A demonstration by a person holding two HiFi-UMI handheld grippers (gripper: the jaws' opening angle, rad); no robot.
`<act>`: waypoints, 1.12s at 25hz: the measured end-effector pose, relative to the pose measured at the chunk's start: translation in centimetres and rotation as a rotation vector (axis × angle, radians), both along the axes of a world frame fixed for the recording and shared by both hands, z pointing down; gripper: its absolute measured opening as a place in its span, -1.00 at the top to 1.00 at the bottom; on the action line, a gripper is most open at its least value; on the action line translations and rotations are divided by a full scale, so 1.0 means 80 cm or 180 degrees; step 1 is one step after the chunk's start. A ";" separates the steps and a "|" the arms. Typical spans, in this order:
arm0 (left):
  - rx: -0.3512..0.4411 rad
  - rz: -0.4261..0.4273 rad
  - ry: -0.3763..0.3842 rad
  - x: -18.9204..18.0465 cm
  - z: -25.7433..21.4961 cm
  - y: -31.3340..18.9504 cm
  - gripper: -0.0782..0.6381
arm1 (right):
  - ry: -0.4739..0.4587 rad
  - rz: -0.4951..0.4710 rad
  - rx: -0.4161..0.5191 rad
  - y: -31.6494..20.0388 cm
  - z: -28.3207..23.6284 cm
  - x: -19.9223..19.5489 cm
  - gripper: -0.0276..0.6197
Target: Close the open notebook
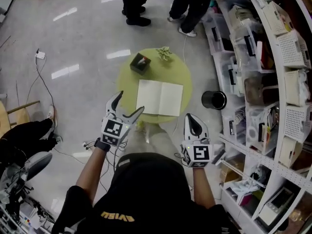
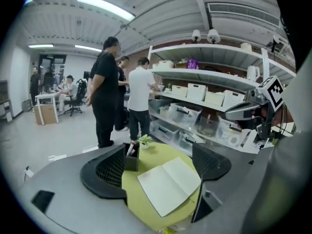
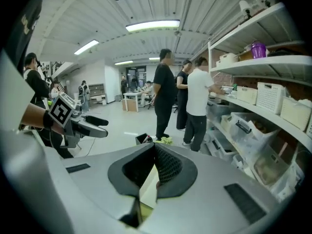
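The open notebook (image 1: 159,97) lies flat with blank white pages up, on the near half of a small round green table (image 1: 180,72). My left gripper (image 1: 130,102) hovers at the table's near left edge, open and holding nothing. In the left gripper view the notebook (image 2: 169,184) shows between the spread fingers (image 2: 105,172), some way beyond them. My right gripper (image 1: 191,118) hangs off the table's near right edge, apart from the notebook, with its jaws shut and empty. In the right gripper view, a sliver of page (image 3: 148,191) shows under the shut gripper (image 3: 153,147).
A black pen holder (image 1: 140,63) and a small plant (image 1: 164,53) stand at the table's far side. On the floor right of the table is a black bin (image 1: 213,100). Shelves with storage boxes (image 1: 273,82) line the right. People (image 1: 134,4) stand beyond the table.
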State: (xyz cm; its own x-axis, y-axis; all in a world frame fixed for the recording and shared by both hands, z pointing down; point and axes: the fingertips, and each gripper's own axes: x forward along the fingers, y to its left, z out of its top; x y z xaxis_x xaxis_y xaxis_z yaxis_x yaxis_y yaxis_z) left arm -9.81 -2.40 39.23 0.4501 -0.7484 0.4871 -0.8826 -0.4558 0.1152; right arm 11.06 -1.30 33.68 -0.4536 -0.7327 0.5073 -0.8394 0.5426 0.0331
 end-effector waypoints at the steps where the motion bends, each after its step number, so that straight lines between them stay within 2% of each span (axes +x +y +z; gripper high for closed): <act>1: -0.0022 -0.0042 -0.0002 -0.002 0.007 -0.007 -0.45 | 0.0003 -0.0055 -0.0056 -0.006 0.010 -0.005 0.91; 5: -0.0096 -0.0208 0.0054 -0.008 0.031 -0.027 -0.45 | 0.0081 -0.0263 -0.0189 -0.026 0.050 -0.022 0.91; 10: -0.0187 -0.0208 0.0062 0.009 0.063 -0.047 -0.43 | 0.0156 -0.0398 -0.0319 -0.051 0.091 -0.025 0.91; 14: -0.0299 -0.0187 0.0008 -0.004 0.094 -0.053 -0.42 | 0.0140 -0.0459 -0.0540 -0.055 0.142 -0.047 0.91; 17: -0.0360 -0.0237 0.0107 0.008 0.120 -0.063 -0.42 | 0.0297 -0.0541 -0.0694 -0.066 0.182 -0.037 0.91; 23: -0.0534 -0.0344 0.0196 0.003 0.173 -0.076 -0.39 | 0.0303 -0.0539 -0.1030 -0.079 0.263 -0.043 0.91; 28: -0.0720 -0.0410 0.0236 0.006 0.221 -0.074 -0.36 | 0.0486 -0.0528 -0.1115 -0.086 0.312 -0.039 0.91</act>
State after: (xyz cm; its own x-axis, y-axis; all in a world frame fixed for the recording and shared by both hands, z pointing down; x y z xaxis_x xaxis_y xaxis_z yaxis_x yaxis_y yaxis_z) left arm -9.37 -8.34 56.91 0.3988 -0.6777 0.6177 -0.9170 -0.2956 0.2677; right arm 7.95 -8.21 58.66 -0.4512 -0.4272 0.7835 -0.7393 0.6707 -0.0601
